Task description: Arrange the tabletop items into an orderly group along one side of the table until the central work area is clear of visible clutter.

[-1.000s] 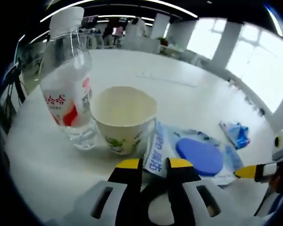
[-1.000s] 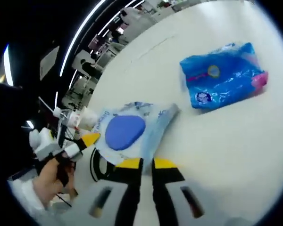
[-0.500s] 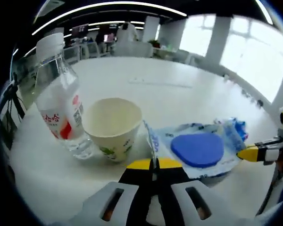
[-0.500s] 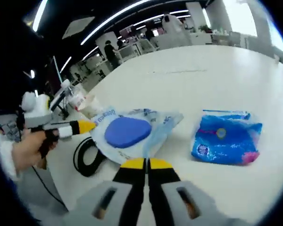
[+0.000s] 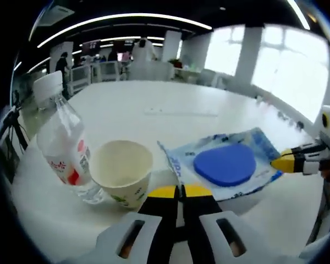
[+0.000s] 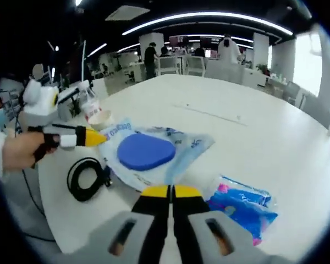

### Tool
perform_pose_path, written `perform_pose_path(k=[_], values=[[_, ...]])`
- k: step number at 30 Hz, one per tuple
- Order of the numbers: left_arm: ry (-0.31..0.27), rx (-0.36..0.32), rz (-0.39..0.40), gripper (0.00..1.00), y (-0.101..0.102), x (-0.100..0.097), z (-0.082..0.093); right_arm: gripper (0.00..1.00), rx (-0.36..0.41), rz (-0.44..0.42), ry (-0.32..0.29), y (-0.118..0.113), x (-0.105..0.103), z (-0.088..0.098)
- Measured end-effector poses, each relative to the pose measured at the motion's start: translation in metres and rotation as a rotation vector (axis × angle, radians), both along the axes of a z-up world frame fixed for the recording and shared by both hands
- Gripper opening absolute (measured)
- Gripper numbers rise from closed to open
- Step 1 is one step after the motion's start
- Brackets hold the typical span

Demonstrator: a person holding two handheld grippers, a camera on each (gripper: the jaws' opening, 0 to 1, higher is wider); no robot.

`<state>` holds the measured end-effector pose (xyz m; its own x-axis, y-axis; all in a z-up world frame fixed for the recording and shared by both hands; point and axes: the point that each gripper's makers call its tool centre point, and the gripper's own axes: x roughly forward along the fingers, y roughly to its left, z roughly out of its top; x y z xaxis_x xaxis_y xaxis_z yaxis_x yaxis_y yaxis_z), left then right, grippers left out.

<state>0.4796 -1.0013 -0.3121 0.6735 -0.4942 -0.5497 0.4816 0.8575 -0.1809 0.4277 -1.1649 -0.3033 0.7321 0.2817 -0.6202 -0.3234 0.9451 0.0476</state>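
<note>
Black cable (image 6: 87,177) beside clear packet (image 6: 154,155).

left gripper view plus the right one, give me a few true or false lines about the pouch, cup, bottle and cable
1. Both tongs, left and right, pinch the pouch at opposite edges. True.
2. The cup lies on its side. False: it stands upright, mouth up.
3. The bottle stands beside the cup. True.
4. The black cable sits inside the cup. False: it lies coiled on the table.
5. The blue packet rests on the table. True.

One bottle (image 5: 63,151), one paper cup (image 5: 121,172), two packets (image 6: 154,155) (image 6: 243,209), one cable (image 6: 87,179)
</note>
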Motion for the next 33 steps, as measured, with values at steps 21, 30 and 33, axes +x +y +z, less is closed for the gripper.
perform_pose_path(k=[21,30,33], values=[[0.082,0.070,-0.011,0.00,0.000,0.008,-0.039,0.00,-0.085,0.046,0.166,-0.001,0.008,-0.055],[0.155,0.014,0.064,0.00,0.006,-0.001,-0.054,0.00,-0.061,0.005,0.182,-0.002,0.005,-0.065],[0.152,0.009,0.074,0.00,0.007,-0.001,-0.057,0.00,-0.071,0.005,0.182,-0.001,0.004,-0.070]])
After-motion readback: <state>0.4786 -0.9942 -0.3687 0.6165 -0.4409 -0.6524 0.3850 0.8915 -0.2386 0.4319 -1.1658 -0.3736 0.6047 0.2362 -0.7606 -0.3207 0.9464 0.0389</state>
